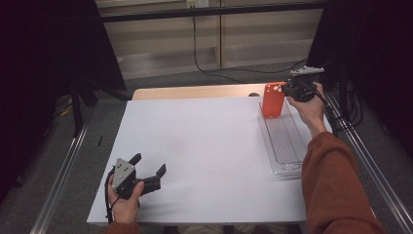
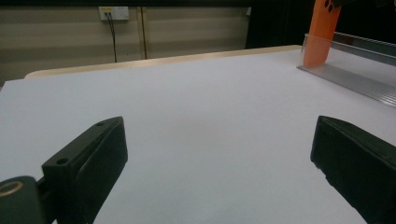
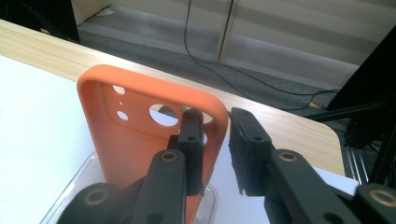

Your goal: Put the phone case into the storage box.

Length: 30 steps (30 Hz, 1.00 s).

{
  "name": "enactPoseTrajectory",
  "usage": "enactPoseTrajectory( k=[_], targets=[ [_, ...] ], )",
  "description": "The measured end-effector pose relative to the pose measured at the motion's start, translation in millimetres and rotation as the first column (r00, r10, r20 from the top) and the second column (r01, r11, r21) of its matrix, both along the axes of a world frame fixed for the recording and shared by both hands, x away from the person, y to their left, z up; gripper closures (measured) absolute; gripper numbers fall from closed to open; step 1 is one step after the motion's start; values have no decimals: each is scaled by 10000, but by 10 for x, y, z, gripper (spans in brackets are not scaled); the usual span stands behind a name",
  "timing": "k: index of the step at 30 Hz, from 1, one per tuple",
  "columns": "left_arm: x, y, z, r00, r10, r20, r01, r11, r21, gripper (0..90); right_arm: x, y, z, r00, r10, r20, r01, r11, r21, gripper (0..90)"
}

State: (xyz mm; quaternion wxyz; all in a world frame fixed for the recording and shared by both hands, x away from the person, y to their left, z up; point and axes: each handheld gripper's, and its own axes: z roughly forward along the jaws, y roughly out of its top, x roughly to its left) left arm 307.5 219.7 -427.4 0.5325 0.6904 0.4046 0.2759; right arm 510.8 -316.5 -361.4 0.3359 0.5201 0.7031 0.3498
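Note:
An orange phone case (image 1: 272, 100) stands upright at the far end of a clear plastic tray (image 1: 285, 146) on the right side of the table. My right gripper (image 1: 287, 90) is at the case's top right edge. In the right gripper view the case (image 3: 135, 135) shows its hollow inside with camera holes; the right gripper (image 3: 215, 116) straddles its side wall, one jaw inside and one outside, with a small gap on the outer side. My left gripper (image 1: 149, 163) rests open over the white sheet near the front left, nothing between its jaws (image 2: 218, 140). The case (image 2: 322, 32) is also in the left gripper view, far right.
A white sheet (image 1: 195, 146) covers most of the wooden table (image 1: 195, 91). The ribbed clear tray (image 2: 355, 74) runs along the sheet's right edge. Metal rails flank the table, and a black cable crosses the floor beyond it.

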Motion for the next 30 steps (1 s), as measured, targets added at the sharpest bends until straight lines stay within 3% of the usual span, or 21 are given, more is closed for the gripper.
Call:
enactPoseTrajectory(
  k=[16,17,19,29,30],
  targets=[
    [-6,8,8,10000,43,27,-43,10000,-56,39,-37,-30,19,9998,-195,-26,196,9990,393,539],
    [-9,7,12,10000,68,73,-68,10000,-32,39,-41,-32,16,9996,-288,-63,290,9986,451,474],
    [-9,5,14,9999,74,103,-74,10000,-52,39,-46,-31,16,9993,-351,-91,356,9974,627,429],
    [-8,15,15,9998,151,124,-150,9999,-82,39,-42,-45,14,9993,-360,-95,366,9961,807,289],
    [-9,13,16,9998,153,126,-152,9999,-74,39,-46,-47,11,9989,-426,-193,441,9954,849,235]
  ],
)
